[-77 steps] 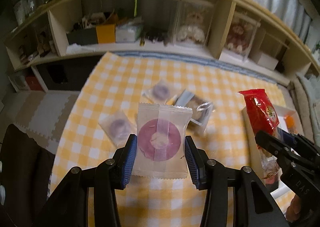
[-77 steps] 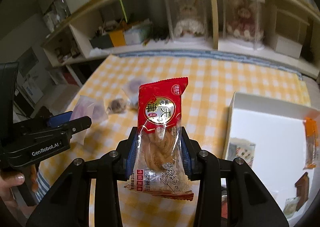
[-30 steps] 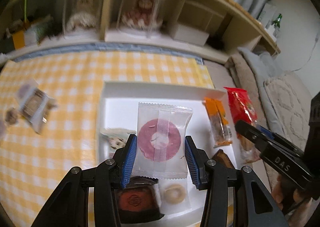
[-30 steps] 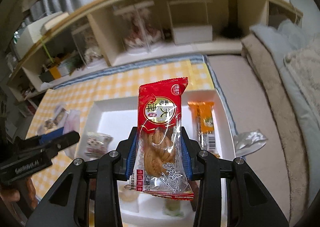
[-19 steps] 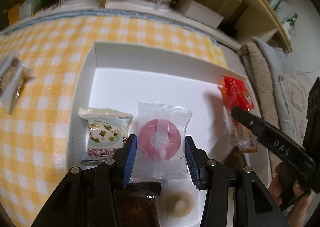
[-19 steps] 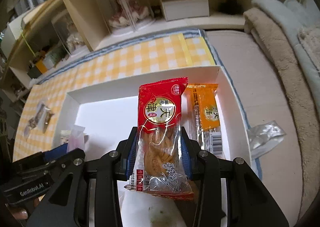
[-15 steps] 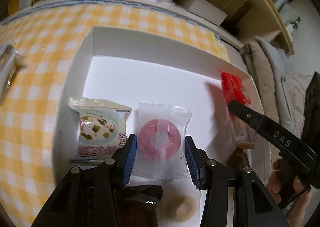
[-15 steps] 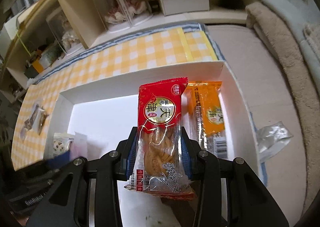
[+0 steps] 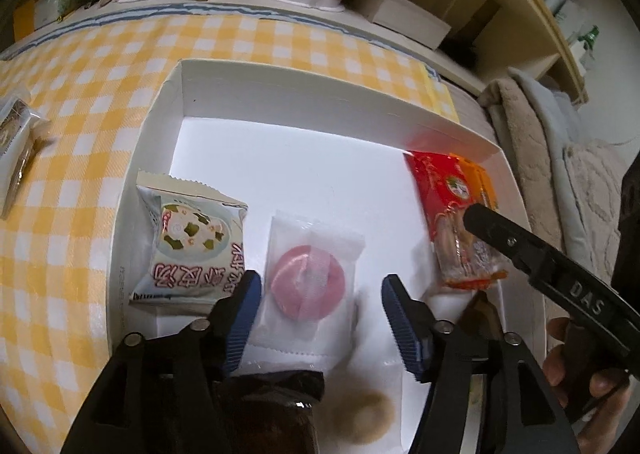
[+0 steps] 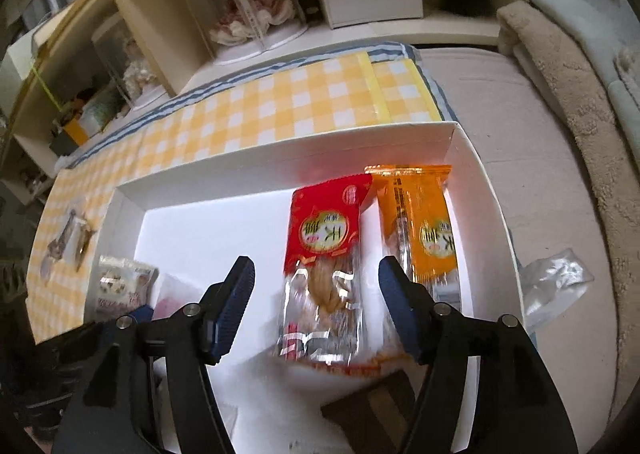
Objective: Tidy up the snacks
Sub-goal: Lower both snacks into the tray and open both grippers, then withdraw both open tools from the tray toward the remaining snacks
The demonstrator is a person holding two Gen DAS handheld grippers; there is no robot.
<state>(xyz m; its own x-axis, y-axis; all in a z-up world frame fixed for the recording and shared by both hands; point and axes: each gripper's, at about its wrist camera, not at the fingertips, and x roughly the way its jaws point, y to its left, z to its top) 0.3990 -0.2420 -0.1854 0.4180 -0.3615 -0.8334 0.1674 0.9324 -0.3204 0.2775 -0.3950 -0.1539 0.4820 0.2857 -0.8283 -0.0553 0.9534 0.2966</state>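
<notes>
A white box (image 9: 288, 92) (image 10: 280, 162) lies on a yellow checked cloth. My left gripper (image 9: 320, 318) hangs over its near part, jaws opening; the clear packet with a pink round sweet (image 9: 308, 282) lies loose between them, free of the pads. My right gripper (image 10: 316, 310) is opening too, and the red twist-snack packet (image 10: 324, 250) (image 9: 448, 210) lies between its jaws, blurred, untouched by the pads. An orange packet (image 10: 420, 222) lies right of the red one. A pale green packet (image 9: 188, 242) rests left of the pink sweet.
A dark brown packet (image 9: 272, 406) and a ring biscuit (image 9: 364, 414) sit at the box's near edge. More wrapped snacks (image 9: 16, 150) (image 10: 68, 238) lie on the cloth to the left. Shelves with display cases stand behind; blankets and a crumpled clear wrapper (image 10: 556, 278) lie right.
Both grippers sank into the box, then their jaws spread. The pink sweet packet and the red packet dropped free onto the box floor.
</notes>
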